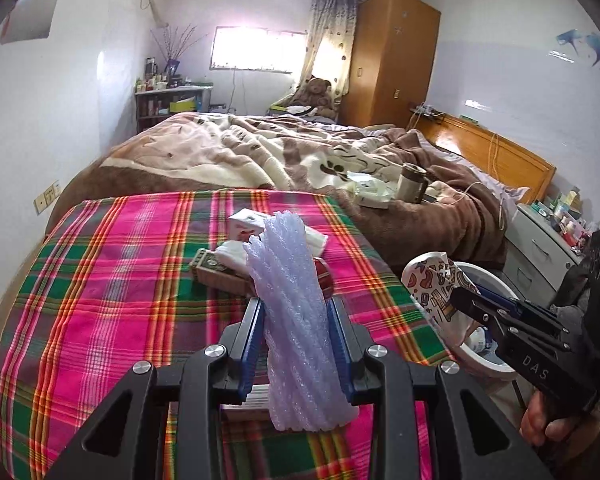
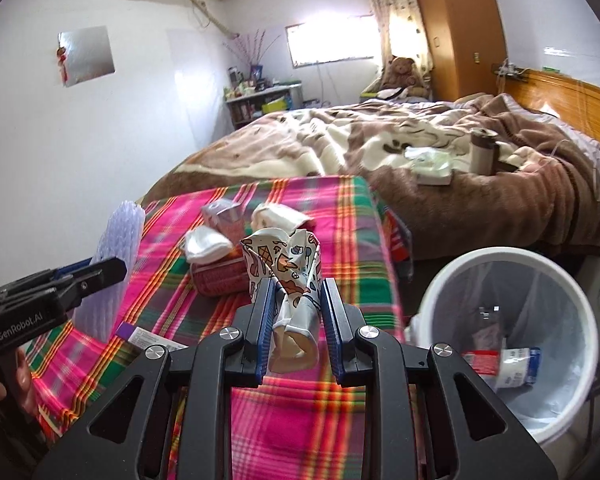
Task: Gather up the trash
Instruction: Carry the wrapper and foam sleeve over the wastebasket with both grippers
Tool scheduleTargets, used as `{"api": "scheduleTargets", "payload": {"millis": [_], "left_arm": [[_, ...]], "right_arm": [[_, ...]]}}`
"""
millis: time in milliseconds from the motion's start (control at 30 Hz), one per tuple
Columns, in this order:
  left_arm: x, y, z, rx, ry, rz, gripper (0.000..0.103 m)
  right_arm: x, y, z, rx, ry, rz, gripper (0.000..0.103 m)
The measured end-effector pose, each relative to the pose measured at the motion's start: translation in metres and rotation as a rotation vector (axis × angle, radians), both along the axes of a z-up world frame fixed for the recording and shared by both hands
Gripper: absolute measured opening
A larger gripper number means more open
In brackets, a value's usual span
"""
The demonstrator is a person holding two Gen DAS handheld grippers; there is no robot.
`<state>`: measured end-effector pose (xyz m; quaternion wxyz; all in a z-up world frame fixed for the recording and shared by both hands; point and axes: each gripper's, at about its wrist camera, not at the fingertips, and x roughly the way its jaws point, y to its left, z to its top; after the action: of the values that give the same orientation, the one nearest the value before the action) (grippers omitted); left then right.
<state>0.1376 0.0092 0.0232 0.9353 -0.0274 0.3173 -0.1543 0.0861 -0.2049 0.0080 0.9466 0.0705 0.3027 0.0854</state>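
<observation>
Two grippers are loaded at once on my feeds. My left gripper (image 1: pixel 296 312) has its jaws clamped on a roll of pale lilac foam wrap (image 1: pixel 288 300), which stands upright between the blue pads above the plaid cloth (image 1: pixel 120 280). My right gripper (image 2: pixel 298 308) is clenched on a crumpled paper cup (image 2: pixel 288 268) printed with cartoon shapes, its crushed lower end sticking back toward the camera.

From the left wrist I see the right gripper (image 1: pixel 460 296) holding that cup (image 1: pixel 432 280) over the near rim of the white bin (image 1: pixel 484 360), just off the right edge of the cloth. The right wrist view shows the bin (image 2: pixel 452 276) lined with a clear bag, with a few discarded wrappers (image 2: pixel 508 364) at the bottom.

On the cloth beyond both grippers lie a red box (image 2: pixel 220 276), folded white tissues (image 2: pixel 204 246) and a small carton (image 1: pixel 246 222), close together. Behind them is a bed with a brown blanket (image 1: pixel 240 148).
</observation>
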Motion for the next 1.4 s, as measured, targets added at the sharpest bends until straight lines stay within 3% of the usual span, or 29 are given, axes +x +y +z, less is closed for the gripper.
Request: {"api": "scheduleTargets", "payload": {"millis": [600,967,1400], "left_arm": [[-0.019,-0.101,0.006,0.010,-0.029,-0.183,0.033],[-0.006,-0.171,-0.006,0.001,0.016,-0.291,0.033],[0.005,-0.222,-0.024,0.032,0.052,-0.353,0.033]], "right_arm": [[-0.024,-0.075,0.008,-0.015,-0.048,-0.203,0.025],[-0.024,-0.125,-0.003,-0.034,-0.007,-0.314,0.025],[-0.022,-0.155,-0.017,-0.050,0.057,-0.351,0.027]]}}
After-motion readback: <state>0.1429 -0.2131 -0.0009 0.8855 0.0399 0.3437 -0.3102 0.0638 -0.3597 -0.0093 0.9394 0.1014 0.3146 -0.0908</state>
